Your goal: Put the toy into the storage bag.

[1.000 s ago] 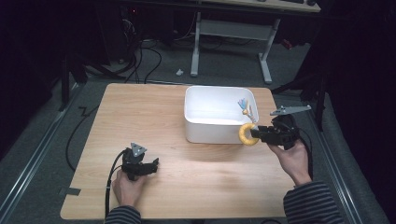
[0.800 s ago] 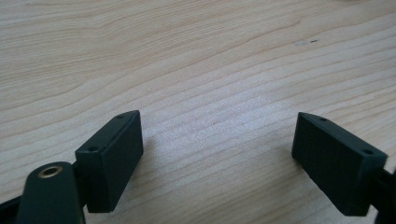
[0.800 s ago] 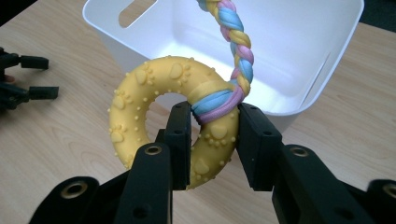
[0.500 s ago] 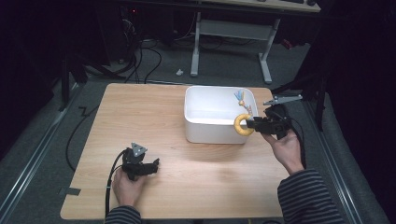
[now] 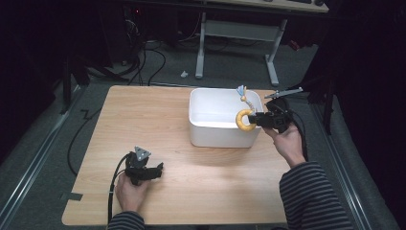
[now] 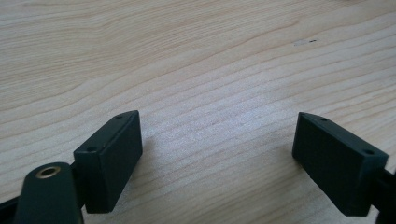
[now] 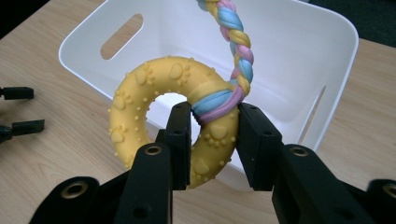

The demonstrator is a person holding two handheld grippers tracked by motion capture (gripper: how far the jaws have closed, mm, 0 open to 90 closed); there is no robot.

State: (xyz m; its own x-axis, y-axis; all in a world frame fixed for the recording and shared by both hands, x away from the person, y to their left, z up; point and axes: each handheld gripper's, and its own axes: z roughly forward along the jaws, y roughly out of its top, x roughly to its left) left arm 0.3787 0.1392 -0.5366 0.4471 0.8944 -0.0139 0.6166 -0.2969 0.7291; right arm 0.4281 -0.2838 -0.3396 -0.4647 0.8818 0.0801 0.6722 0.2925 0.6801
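Left tool (image 5: pixel 152 171) rests low with jaws spread wide apart, gripped by the left hand (image 5: pixel 128 190); right tool (image 5: pixel 255 120), raised, has jaws clamped together.

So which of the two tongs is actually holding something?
The right tongs, clamped on the yellow ring toy above the white bin. The left tongs are open over bare table.

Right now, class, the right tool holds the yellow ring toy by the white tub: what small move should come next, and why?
Probably carry it a little further in over the tub, then open. The right tool is shut on the ring toy, which hangs at the tub's near rim, its rope tail up over the inside.
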